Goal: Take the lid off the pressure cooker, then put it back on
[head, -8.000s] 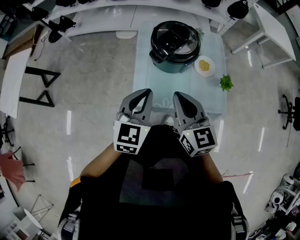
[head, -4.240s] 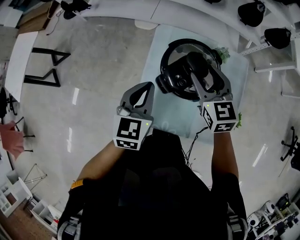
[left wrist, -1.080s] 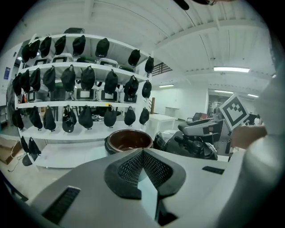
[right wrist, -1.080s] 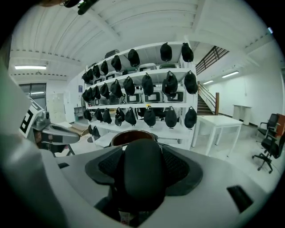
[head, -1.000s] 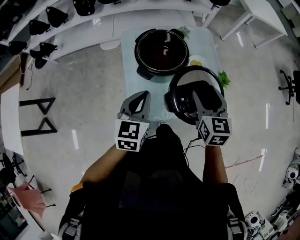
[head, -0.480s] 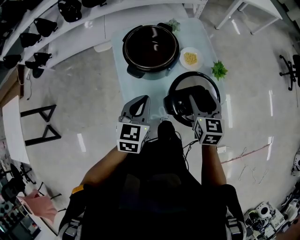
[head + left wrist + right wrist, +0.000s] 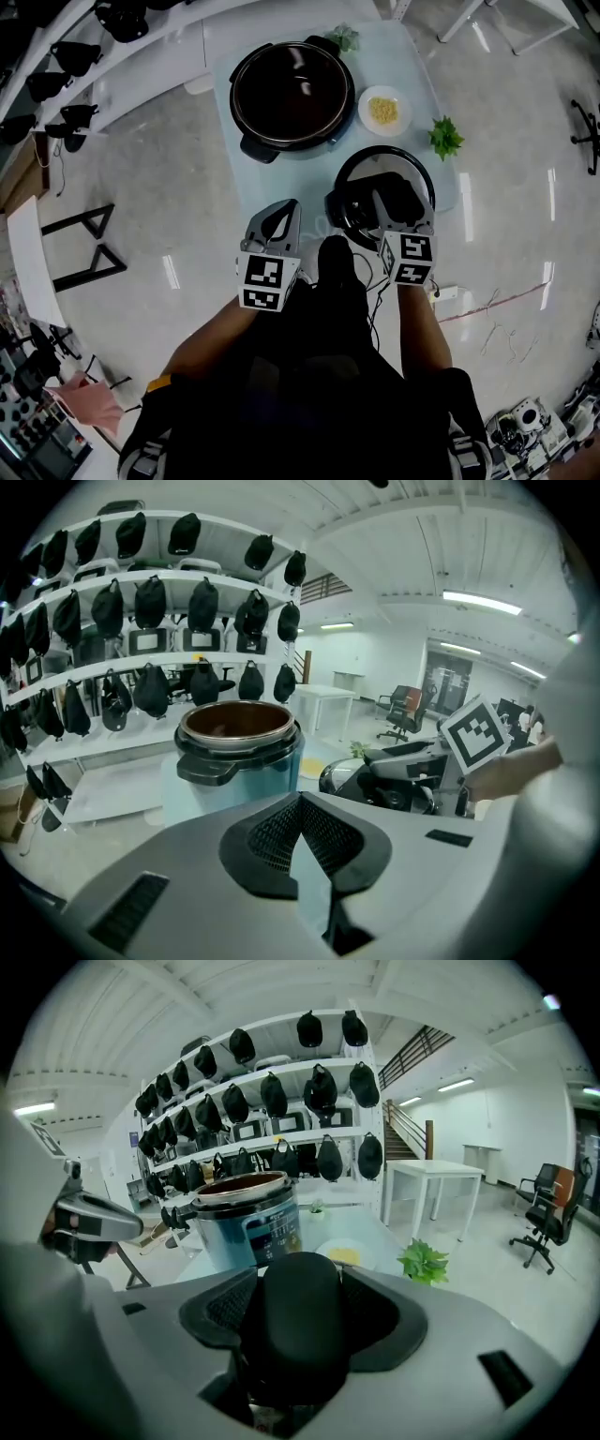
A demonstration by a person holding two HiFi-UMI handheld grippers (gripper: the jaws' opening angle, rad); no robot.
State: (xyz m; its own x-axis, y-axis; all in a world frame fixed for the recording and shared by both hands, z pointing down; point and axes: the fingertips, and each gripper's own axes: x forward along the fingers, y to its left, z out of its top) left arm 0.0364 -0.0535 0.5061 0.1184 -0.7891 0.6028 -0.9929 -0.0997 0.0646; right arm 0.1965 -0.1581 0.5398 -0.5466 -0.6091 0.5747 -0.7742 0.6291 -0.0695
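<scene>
Our left gripper (image 7: 286, 208) hangs near the table's front edge, its jaws closed together with nothing between them, well clear of the work. Beyond it the round, black-rimmed pressure cooker (image 7: 234, 94) stands open on the pale blue glass-topped table (image 7: 281, 178), its dark inner pot bare.

To the right and nearer us is the round black lid (image 7: 354, 202) with its shiny rim. Our right gripper (image 7: 386, 199) is clamped on the lid's fat black handle (image 7: 300, 1321). We cannot tell whether the lid touches the table.

We judge the lifting done and the return next. We should hold the lid level and swing it left and forward until it is centred over the rim. Then we lower it straight and turn it only once it sits flat.

Further right, the small white plate (image 7: 366, 111) of yellow food and the little green plant (image 7: 446, 138) sit near that path, so we should carry high.
</scene>
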